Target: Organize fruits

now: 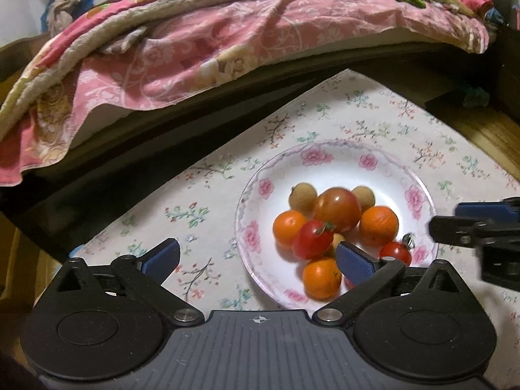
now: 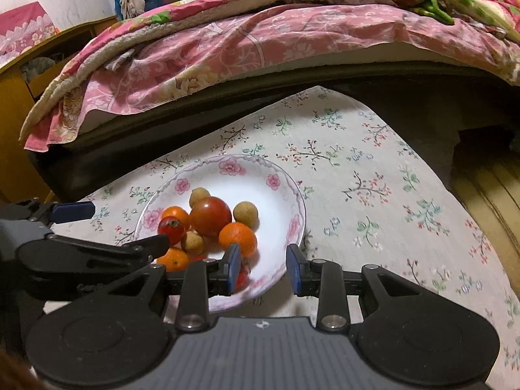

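A white plate (image 1: pixel 341 172) (image 2: pixel 247 185) with pink flowers on its rim holds a large tomato (image 1: pixel 338 208) (image 2: pixel 210 216), three oranges (image 1: pixel 378 226) (image 2: pixel 238 239), two cherry tomatoes (image 1: pixel 312 239) (image 2: pixel 171 229) and three small brown longans (image 1: pixel 303 196) (image 2: pixel 245 215). My left gripper (image 1: pixel 256 260) (image 2: pixel 115 227) is open wide at the plate's near left side, its right pad over the fruit and nothing held. My right gripper (image 2: pixel 264 271) (image 1: pixel 461 221) is open, its fingers either side of the plate's near right rim, not clamping it.
The plate sits on a floral tablecloth (image 2: pixel 373 195) over a low table. A bed with a pink floral blanket (image 1: pixel 195 48) (image 2: pixel 260 39) runs close behind the table. Wooden furniture (image 2: pixel 13 113) stands at the left and wooden floor (image 2: pixel 487 188) lies to the right.
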A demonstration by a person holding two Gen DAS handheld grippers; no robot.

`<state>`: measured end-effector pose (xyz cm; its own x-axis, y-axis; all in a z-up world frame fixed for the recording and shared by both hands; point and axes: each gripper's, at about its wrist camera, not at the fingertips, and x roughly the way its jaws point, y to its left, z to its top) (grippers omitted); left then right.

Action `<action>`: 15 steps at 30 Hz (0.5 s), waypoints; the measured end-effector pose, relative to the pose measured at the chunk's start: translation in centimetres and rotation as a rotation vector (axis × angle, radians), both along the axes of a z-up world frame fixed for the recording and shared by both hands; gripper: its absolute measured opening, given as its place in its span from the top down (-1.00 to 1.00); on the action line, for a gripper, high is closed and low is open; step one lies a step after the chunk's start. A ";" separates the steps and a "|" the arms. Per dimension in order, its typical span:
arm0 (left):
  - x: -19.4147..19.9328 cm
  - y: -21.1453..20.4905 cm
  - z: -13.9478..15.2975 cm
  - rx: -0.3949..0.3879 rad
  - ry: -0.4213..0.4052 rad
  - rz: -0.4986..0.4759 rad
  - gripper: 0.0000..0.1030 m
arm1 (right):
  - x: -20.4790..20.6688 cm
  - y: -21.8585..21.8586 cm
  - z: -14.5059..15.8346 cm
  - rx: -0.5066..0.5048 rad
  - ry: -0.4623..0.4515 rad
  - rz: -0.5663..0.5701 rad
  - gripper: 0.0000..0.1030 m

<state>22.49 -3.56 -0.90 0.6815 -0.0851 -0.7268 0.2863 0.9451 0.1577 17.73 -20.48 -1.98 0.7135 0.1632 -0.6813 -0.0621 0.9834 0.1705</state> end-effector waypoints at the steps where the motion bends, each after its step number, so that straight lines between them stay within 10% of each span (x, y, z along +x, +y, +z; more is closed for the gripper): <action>1: -0.2 0.1 0.0 0.013 0.000 0.004 -1.00 | -0.4 0.0 0.1 0.006 -0.001 -0.005 0.34; 15: -5.0 0.6 1.5 -0.028 -0.010 0.019 -1.00 | -6.0 1.1 0.1 0.050 0.021 -0.030 0.34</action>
